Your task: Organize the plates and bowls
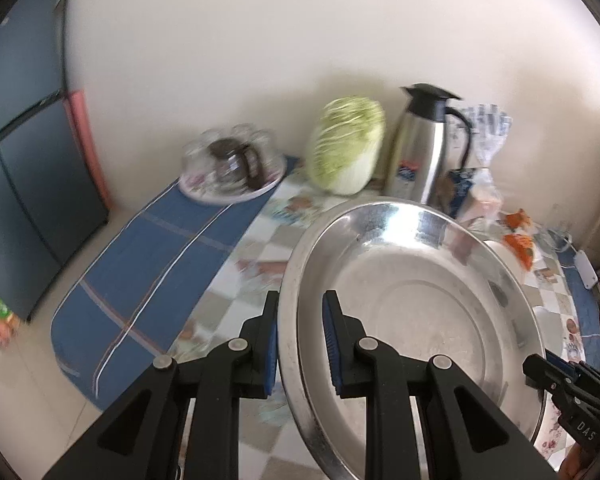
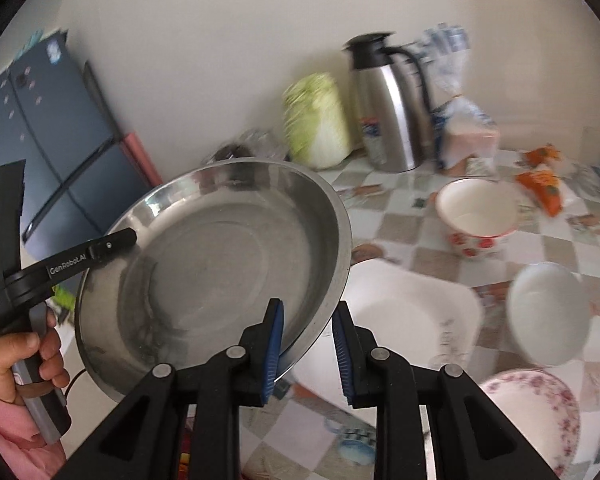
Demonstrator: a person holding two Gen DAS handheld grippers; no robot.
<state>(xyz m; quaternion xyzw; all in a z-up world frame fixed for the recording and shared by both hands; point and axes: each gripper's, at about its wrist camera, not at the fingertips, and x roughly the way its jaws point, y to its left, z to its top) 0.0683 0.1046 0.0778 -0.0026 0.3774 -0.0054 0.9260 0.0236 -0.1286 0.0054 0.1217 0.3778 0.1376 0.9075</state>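
Left wrist view: left gripper [image 1: 300, 344] nearly closed, pinching the rim of the big steel pan [image 1: 412, 312]. One blue pad outside the rim, one inside. Pan lifted and tipped above the checked table [image 1: 236, 264]. Right gripper [image 1: 564, 392] seen small at the pan's far right edge, touching the rim there. Behind the pan: a cabbage [image 1: 346, 144], a steel jug [image 1: 424, 144] just right of it, and a glass pot on a flowered plate [image 1: 232, 168] left of the cabbage. Blue cloth [image 1: 152, 264] left of the pan.

Right wrist view: right gripper [image 2: 308, 348] also nearly closed, with the pan [image 2: 220, 264] rim between its blue pads, gripped. Left gripper [image 2: 112, 242] clamped on the pan's left rim, held by a hand [image 2: 24, 356] with a pink sleeve [image 2: 8, 440]. Pan up off the table [image 2: 400, 220], tipped. Right of the pan: a square white dish [image 2: 412, 312] on the table, a white bowl [image 2: 548, 316] beyond it, and a bowl with red flowers [image 2: 478, 216] farther back. Flowered plate [image 2: 540, 416] at the lower right. Cabbage [image 2: 318, 120] and jug [image 2: 388, 112] behind the pan, by the wall.
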